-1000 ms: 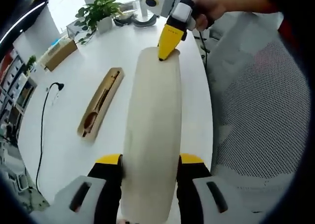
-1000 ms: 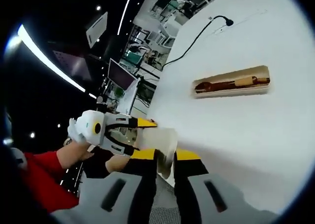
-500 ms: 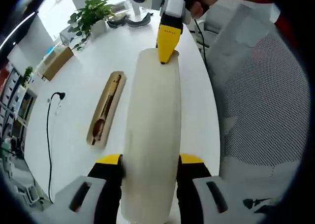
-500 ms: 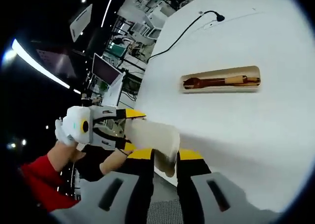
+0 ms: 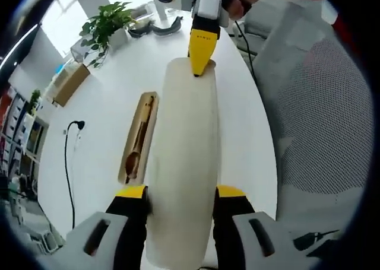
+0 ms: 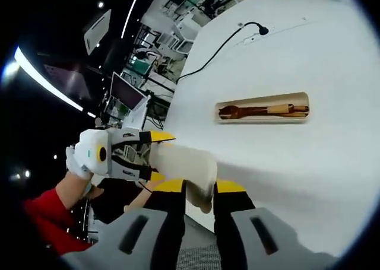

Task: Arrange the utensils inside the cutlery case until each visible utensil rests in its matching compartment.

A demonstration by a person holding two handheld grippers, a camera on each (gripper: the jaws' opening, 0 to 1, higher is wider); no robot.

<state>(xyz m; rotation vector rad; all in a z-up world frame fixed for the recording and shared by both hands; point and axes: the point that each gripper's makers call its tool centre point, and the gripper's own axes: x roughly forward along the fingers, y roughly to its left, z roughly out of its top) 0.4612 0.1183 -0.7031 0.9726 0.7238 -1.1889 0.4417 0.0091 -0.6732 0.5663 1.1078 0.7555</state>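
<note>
Both hand-held grippers grip the cream case lid point(image 5: 183, 163) lengthwise: the left hand-held gripper point(image 5: 181, 202) is clamped on its near end, the right hand-held gripper point(image 6: 200, 193) on its far end. The open case tray point(image 5: 138, 137) with the wooden utensils point(image 6: 261, 110), probably a spoon among them, lies on the white table point(image 5: 104, 104), parallel and just left of the lid, toward the edge with the cable point(image 5: 68, 157).

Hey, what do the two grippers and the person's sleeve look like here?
The left gripper has black jaws with yellow tips on pale grey bodies with dark slots. The right gripper is built the same; in the left gripper view its yellow jaw carries a small dark marking, above it a white-and-black body with a dark cable. The person's sleeve is red.
</note>
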